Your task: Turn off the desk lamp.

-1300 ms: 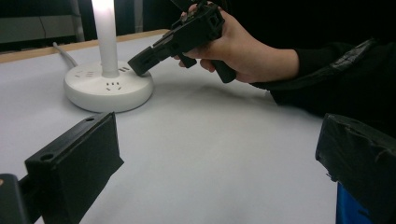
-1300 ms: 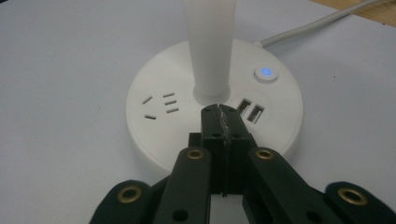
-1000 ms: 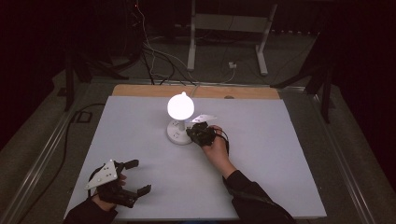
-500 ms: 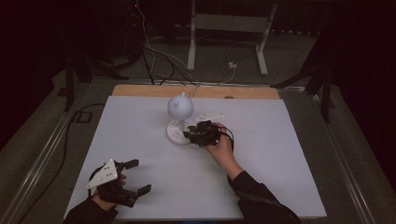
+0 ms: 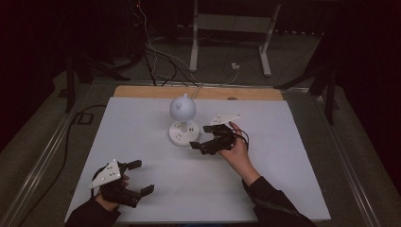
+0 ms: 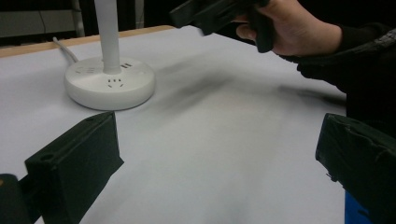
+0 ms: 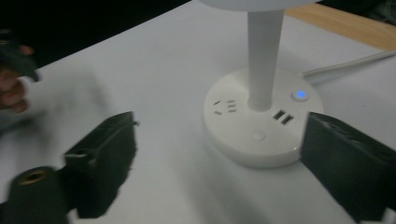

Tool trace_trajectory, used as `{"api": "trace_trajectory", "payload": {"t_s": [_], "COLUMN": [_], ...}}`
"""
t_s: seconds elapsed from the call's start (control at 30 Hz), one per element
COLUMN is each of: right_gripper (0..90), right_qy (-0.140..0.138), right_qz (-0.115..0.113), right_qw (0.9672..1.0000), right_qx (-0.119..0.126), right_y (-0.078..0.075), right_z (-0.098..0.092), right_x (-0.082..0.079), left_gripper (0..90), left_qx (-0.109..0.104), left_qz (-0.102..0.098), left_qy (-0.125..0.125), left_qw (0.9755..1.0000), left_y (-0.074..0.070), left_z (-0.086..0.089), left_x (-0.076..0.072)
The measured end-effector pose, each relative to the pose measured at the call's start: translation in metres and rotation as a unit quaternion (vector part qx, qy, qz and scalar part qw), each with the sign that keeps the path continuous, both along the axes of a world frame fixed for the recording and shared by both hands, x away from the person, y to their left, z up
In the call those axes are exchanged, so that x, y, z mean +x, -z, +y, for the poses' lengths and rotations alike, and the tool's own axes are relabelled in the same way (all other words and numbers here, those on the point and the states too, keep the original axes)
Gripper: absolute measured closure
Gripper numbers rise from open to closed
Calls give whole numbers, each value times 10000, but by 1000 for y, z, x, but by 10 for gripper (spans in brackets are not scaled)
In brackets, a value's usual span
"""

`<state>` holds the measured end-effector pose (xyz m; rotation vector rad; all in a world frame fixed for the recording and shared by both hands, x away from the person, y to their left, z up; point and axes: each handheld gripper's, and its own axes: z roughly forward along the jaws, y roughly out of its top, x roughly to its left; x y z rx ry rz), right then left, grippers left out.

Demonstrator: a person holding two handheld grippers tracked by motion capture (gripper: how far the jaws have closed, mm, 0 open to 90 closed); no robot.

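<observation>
Lamp [image 5: 182, 109] has gone dark since a second ago, so the switch-off looks done; its base [image 5: 183, 134] sits just ahead of my right claw [image 5: 208, 137], whose jaws have just been opening and now stand wide apart with nothing between them. My right gripper view shows a blue light [image 7: 300, 94] glowing on the base, which the high view can't resolve. Left claw [image 5: 138, 178] hangs apart too, well back from the lamp.

A small white desk lamp with a round head and disc base [image 5: 182, 124] stands on the white table [image 5: 142, 123]. Just right of its base hovers the right gripper [image 5: 204, 137], its jaws just opened, empty. The left gripper [image 5: 140, 177] sits well nearer, open-jawed.
</observation>
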<state>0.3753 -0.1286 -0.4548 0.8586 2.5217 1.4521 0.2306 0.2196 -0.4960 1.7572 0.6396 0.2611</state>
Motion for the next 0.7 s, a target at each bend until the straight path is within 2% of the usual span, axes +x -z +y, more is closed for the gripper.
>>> {"api": "trace_trajectory", "payload": {"t_s": [0.1, 0.17, 0.27, 0.33, 0.43, 0.5, 0.57, 0.7], "right_gripper": [0, 0, 0, 0, 0, 0, 0, 0], "right_qy": [-39, -12, 40, 89, 93, 129, 153, 237], "right_qz": [-98, -339, -466, -453, -493, -417, -324, -296], "right_qw": [9999, 9991, 9983, 9988, 9986, 9989, 9994, 9993], "right_qx": [107, 268, 343, 167, 151, 161, 39, -15], "right_y": [-2, -1, 1, 3, 7, 12, 16, 26], "right_z": [-11, -20, -34, -43, -56, -66, -73, -88], "right_x": [-4, -9, -17, -22, -29, -33, -36, -42], "left_gripper": [5, 5, 5, 5, 5, 5, 5, 5], "left_qx": [-1, 5, 23, 10, 24, 26, 44, 39], "left_qz": [1, -14, -25, -32, -39, -34, -37, -58], "left_qy": [0, 4, 2, -9, -7, -10, -10, -7], "left_qw": [10000, 10000, 10000, 10000, 10000, 10000, 10000, 10000], "left_y": [0, 0, -1, -1, -1, -1, -1, -2], "left_z": [0, 0, 1, 1, 1, 1, 0, 1], "left_x": [-1, -2, -3, -4, -4, -4, -4, -5]}}
